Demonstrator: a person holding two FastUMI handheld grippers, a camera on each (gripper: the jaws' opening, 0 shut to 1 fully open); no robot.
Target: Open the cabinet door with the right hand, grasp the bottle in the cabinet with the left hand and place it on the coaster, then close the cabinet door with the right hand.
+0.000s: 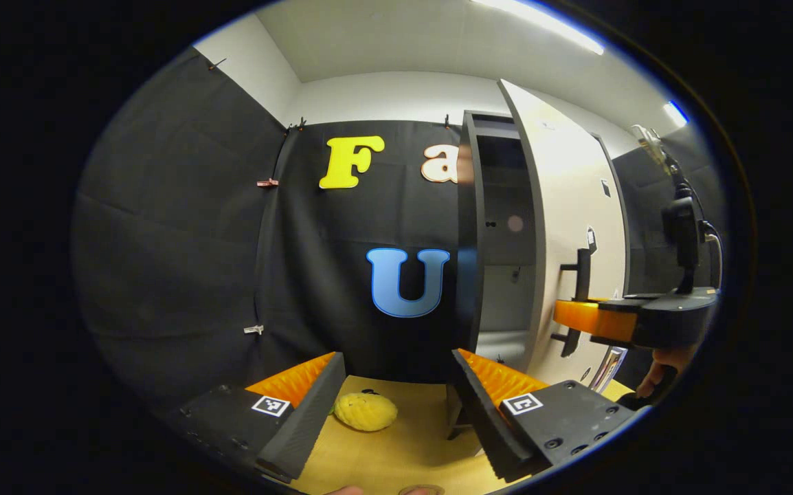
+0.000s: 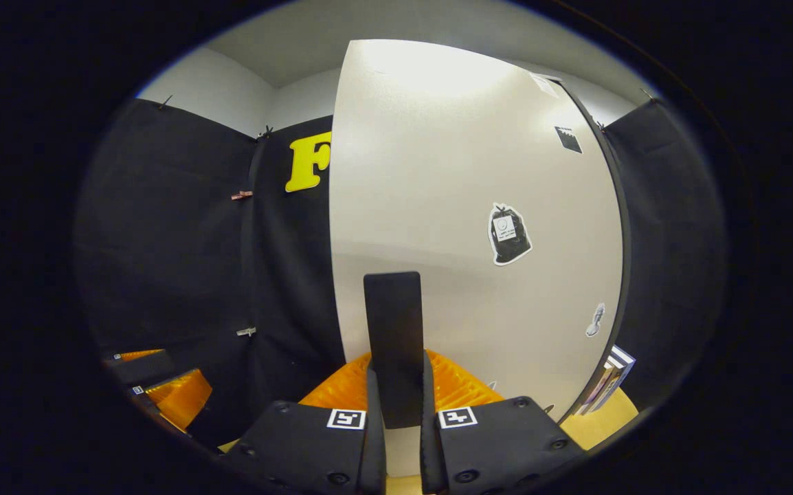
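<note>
Gripping the white cabinet door's dark handle, right gripper.

I am working in a staged recording booth, not a real home: black cloth is clipped up as walls beneath plain white wall and strip ceiling lights. A tall white cabinet (stickers dotted on its door) stands on a pale wooden tabletop.
</note>
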